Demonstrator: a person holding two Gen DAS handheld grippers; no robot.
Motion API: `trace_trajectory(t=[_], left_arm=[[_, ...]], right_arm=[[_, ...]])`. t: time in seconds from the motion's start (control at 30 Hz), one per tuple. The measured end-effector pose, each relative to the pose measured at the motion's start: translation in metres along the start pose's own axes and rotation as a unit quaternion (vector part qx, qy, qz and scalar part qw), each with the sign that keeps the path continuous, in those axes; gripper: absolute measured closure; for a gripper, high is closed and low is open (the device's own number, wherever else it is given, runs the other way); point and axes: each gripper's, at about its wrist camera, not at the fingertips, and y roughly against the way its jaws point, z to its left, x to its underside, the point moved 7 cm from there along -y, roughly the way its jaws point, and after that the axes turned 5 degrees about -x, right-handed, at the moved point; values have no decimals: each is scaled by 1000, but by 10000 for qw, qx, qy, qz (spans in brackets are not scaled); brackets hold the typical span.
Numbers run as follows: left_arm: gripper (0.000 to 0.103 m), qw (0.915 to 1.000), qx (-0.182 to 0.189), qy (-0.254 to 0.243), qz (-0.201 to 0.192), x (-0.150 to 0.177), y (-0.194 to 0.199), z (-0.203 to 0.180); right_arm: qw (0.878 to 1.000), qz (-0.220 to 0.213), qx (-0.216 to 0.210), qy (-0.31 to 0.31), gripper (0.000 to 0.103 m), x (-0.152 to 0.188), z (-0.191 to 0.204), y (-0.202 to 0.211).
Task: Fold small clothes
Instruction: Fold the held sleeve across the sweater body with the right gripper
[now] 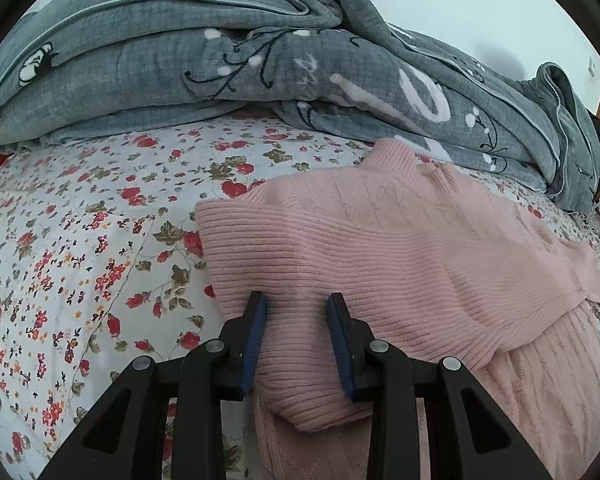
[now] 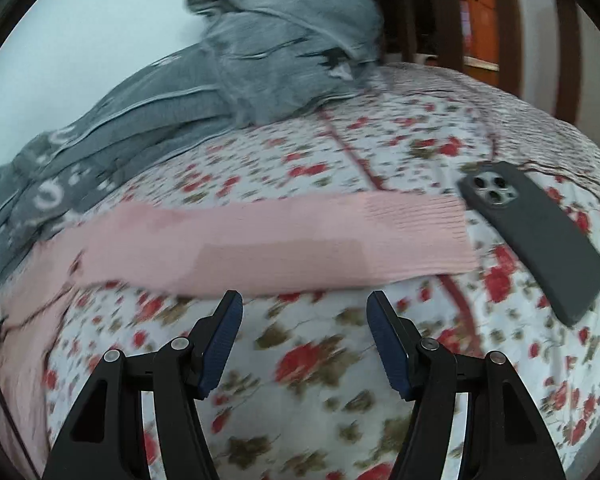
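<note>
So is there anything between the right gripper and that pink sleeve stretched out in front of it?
Nothing visible. The right gripper is open, with only bare floral bedsheet between its fingers and the pink sleeve. The dark phone lies off to the right, beside the sleeve's cuff, not in the gripper's path.

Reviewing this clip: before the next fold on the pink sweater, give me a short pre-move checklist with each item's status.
1. Left tool has knit between its fingers: ok; the folded pink sweater fills the gap, jaws not closed.
2. Right tool free: ok; open, nothing between its fingers.
3. Sleeve laid out flat for the right tool: ok.
4. Phone clear of the sleeve: not ok; it lies right at the cuff.
5. Grey blanket off the sweater: cannot tell; the collar reaches its edge.
</note>
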Motion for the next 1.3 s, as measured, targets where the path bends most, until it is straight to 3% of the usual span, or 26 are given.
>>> trace_trajectory(t=[0.23,0.33,0.4,0.43,0.47,0.63,0.77,0.9,1.0,1.07,1.17,1.3], left_arm=[[72,10000,32,49,-7,0,1,0],[72,10000,49,63,-1,0,1,0],[72,10000,55,68,-3,-1,1,0],[72,10000,56,71,-4,-1,2,0],[72,10000,52,75,-6,-2,2,-1],[70,9997,189,161,-60,-4,6,0],[69,9980,321,418,-336,-7,18,7],[61,9921,579,928,-608,-10,31,26],[52,9797,748,1620,-912,-12,44,53],[44,9690,745,2045,-1166,-14,53,73],[44,9549,690,2510,-1426,-16,63,100],[43,9432,546,2890,-1545,-16,67,126]], right_arm=[[9987,-134,-73,-483,40,-20,-18,-12],[9975,-203,84,-670,56,-26,-28,-13],[9971,-240,206,-698,74,-31,-33,-13],[9972,-262,249,-658,91,-34,-34,-13],[9976,-294,246,-579,96,-38,-33,-13],[9966,-684,460,-53,97,-68,1,9],[9922,-1072,456,456,97,-100,63,38],[9883,-1276,252,791,97,-121,138,58],[9837,-1426,-75,1089,97,-125,210,73],[9792,-1500,-405,1302,97,-121,268,82],[9705,-1440,-954,1684,97,-101,353,86],[9500,-1283,-1594,2361,97,-53,460,76]])
